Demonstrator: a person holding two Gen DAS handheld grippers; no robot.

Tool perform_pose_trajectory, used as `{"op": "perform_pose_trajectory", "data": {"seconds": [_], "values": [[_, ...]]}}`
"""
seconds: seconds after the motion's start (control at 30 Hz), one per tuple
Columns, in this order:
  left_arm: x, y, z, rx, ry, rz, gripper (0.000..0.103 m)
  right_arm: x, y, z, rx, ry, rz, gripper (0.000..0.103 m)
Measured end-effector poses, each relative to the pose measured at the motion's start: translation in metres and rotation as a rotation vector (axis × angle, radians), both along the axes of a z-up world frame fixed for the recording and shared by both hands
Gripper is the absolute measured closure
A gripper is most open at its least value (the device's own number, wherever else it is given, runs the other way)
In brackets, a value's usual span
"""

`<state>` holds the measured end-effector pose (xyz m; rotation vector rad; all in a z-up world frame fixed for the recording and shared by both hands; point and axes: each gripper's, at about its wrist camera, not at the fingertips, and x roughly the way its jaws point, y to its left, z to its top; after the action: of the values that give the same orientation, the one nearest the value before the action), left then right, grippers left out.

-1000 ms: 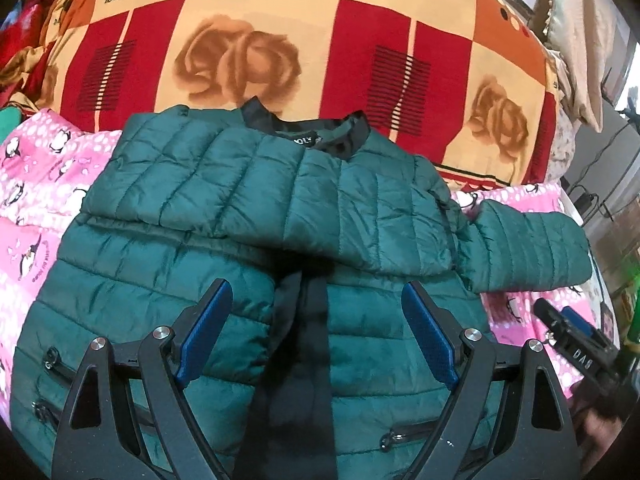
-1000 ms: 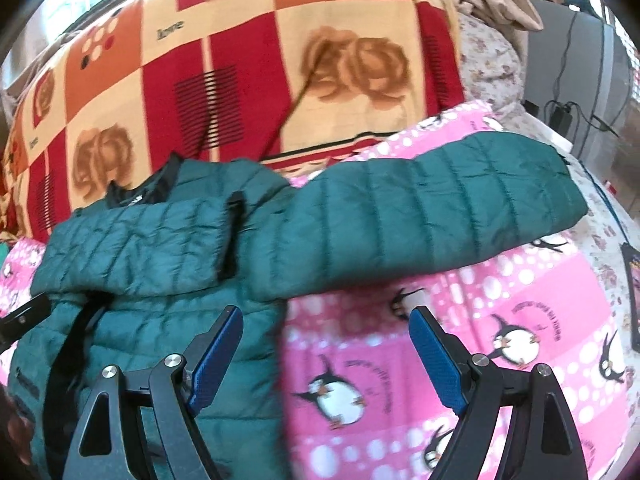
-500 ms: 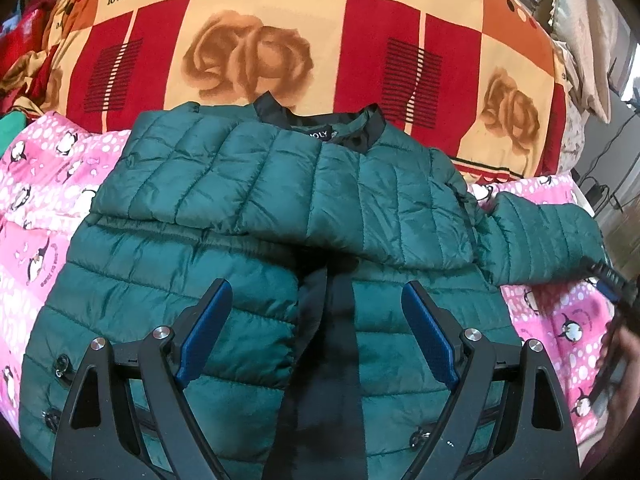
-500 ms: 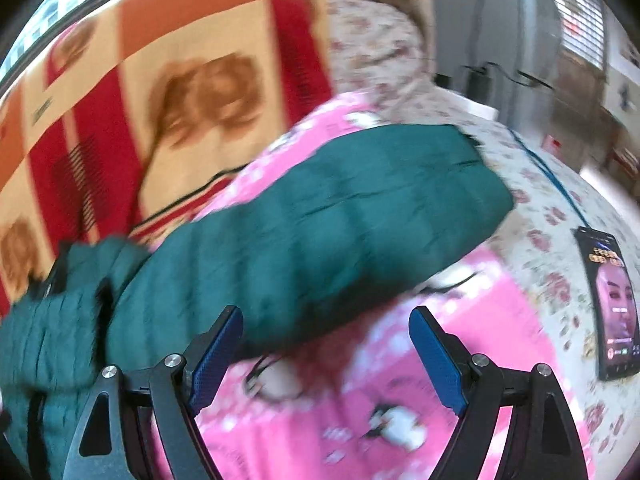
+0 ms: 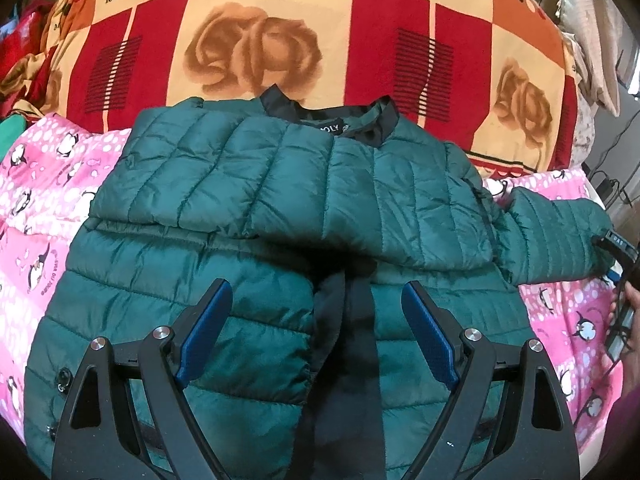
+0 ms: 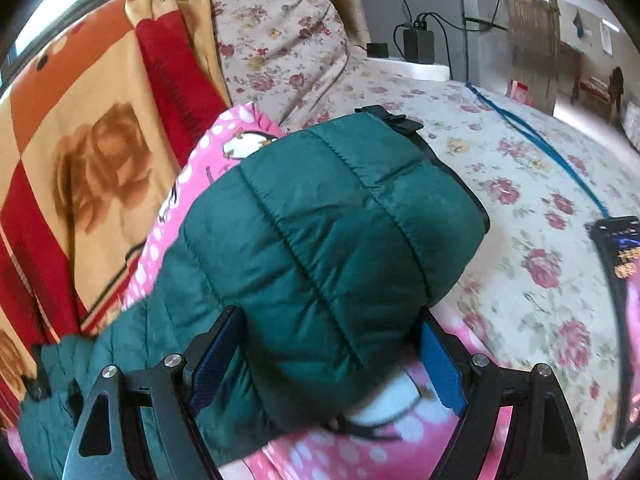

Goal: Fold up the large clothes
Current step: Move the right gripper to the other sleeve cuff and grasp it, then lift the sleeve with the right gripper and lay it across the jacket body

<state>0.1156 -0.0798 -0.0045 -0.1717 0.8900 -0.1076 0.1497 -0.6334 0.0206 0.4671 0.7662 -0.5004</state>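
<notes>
**Green jacket on the bed, one sleeve across, one sleeve out**

On the pink penguin blanket (image 5: 36, 216) lies the green puffer jacket (image 5: 224, 264), front side up. Its long axis runs away from the left wrist camera: the black collar (image 5: 328, 114) points toward the red and orange rose quilt (image 5: 256, 48), and the hem is near the camera. One sleeve (image 5: 248, 184) is folded across the chest, and the black lining shows in a strip down the middle. The other sleeve (image 5: 556, 240) sticks out sideways to the right of this view, so its axis crosses the body's axis.

The left gripper (image 5: 316, 336) hovers over the lower part of the jacket with its blue-padded fingers wide apart and nothing between them. At the right edge of this view the right gripper (image 5: 618, 248) is partly seen at the sleeve end.

The right wrist view shows this sleeve (image 6: 320, 248) from close: the cuff (image 6: 404, 120) points away from the camera, toward the floral sheet (image 6: 520, 184). The right gripper (image 6: 332, 364) has its fingers spread wide, one on each side of the sleeve; whether the pads touch the fabric, I cannot tell. Only this view shows a phone (image 6: 624, 320) lying on the sheet and chargers (image 6: 418, 40) at the wall.
</notes>
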Motion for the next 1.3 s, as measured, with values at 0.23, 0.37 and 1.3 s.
{"op": "perform_pose_trajectory", "data": {"seconds": [0.23, 0.37, 1.3], "values": [[0.001, 0.005, 0.003, 0.01, -0.018, 0.009, 0.016, -0.011, 0.024, 0.024, 0.005, -0.127, 0.109, 0.08], [-0.002, 0.009, 0.008, -0.008, -0.03, 0.012, 0.016, -0.02, 0.053, 0.038, 0.028, -0.194, 0.211, 0.082], [-0.017, 0.065, 0.025, -0.042, -0.09, 0.1, 0.016, 0.023, 0.301, 0.037, 0.232, -0.19, 0.724, 0.082]]}}
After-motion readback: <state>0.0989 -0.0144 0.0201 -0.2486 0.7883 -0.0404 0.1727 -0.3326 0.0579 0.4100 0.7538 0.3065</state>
